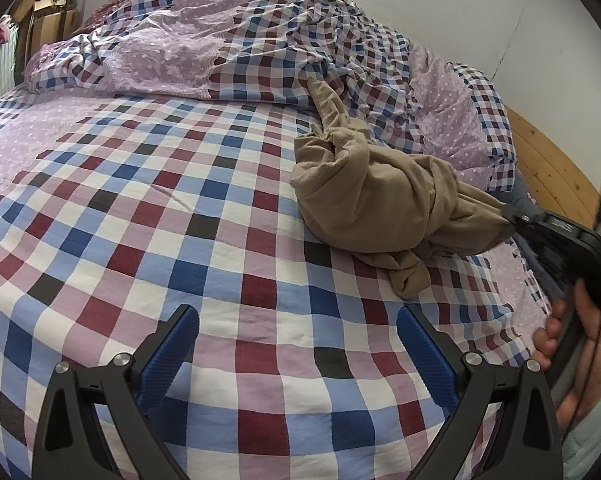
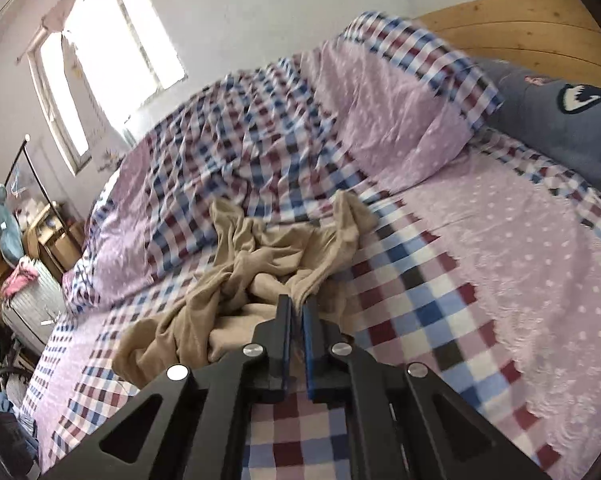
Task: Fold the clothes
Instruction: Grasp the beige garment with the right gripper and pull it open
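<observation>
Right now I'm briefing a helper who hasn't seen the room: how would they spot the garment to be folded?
Find the bed with the checked sheet and wooden headboard. On the sheet, below the rumpled checked duvet, lies a crumpled tan garment. It is the only plain, unpatterned cloth there, and the right gripper pinches one edge of it.

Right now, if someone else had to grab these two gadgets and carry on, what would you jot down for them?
Right gripper: shut on an edge of the tan garment, with cloth pinched between the blue pads.
Left gripper: open and empty, hanging over the checked bedsheet, apart from the garment.
Garment: a crumpled heap on the bed, one end lying up against the rumpled duvet.
Done: one edge gripped, no fold made.
Left: probably take a second edge with the left gripper, spread the garment flat, then fold it.
</observation>
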